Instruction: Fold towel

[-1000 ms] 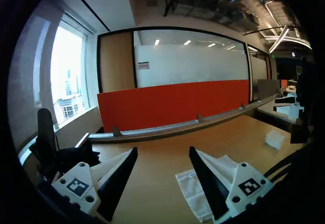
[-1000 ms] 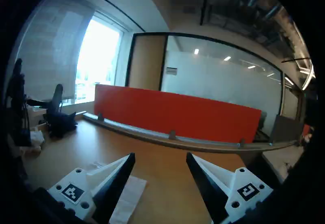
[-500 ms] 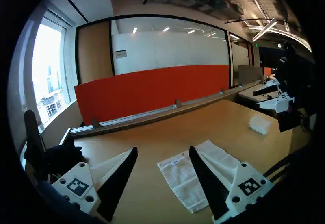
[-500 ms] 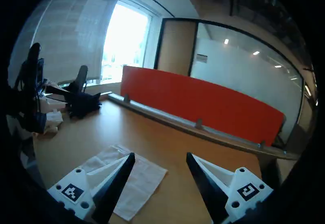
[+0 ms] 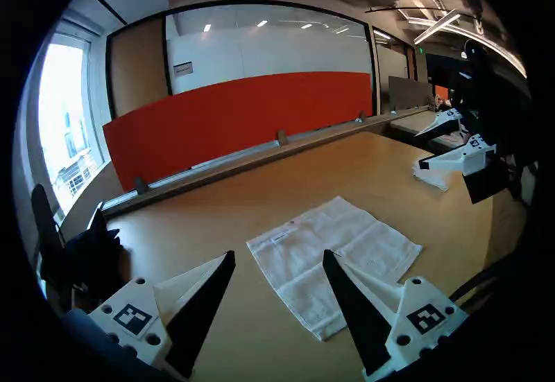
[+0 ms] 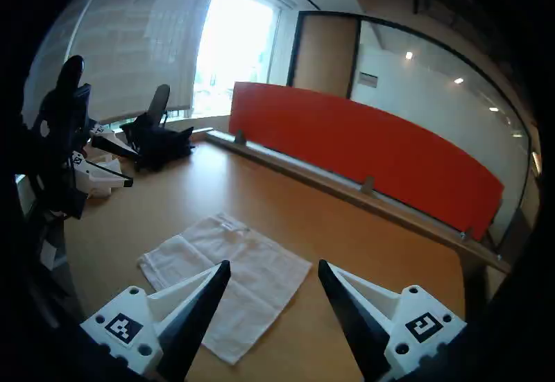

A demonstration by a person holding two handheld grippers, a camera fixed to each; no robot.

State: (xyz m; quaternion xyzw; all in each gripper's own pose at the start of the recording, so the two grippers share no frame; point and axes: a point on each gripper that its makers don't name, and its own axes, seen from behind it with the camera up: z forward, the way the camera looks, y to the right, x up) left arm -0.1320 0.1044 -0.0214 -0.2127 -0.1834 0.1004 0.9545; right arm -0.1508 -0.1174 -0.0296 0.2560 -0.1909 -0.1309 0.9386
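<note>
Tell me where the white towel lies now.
The white towel lies flat on the table, before the red divider: low, right of centre in the left gripper view, low, left of centre in the right gripper view.

Your right gripper (image 6: 272,265) sits at 6 o'clock, its fingers spread wide with nothing gripped between them. The white towel (image 6: 243,271) lies flat and unfolded on the wooden table (image 6: 361,243) toward 7 o'clock, with a small tag (image 6: 225,224) near its far edge; one of your fingers covers part of its near side in view. At 9 o'clock you see the left gripper (image 6: 132,172), fingers apart, well clear of the towel. A dark bundle (image 6: 163,145) rests at 10 o'clock, the bright window (image 6: 232,53) is at 11, and the red divider (image 6: 368,153) runs toward 2.
</note>
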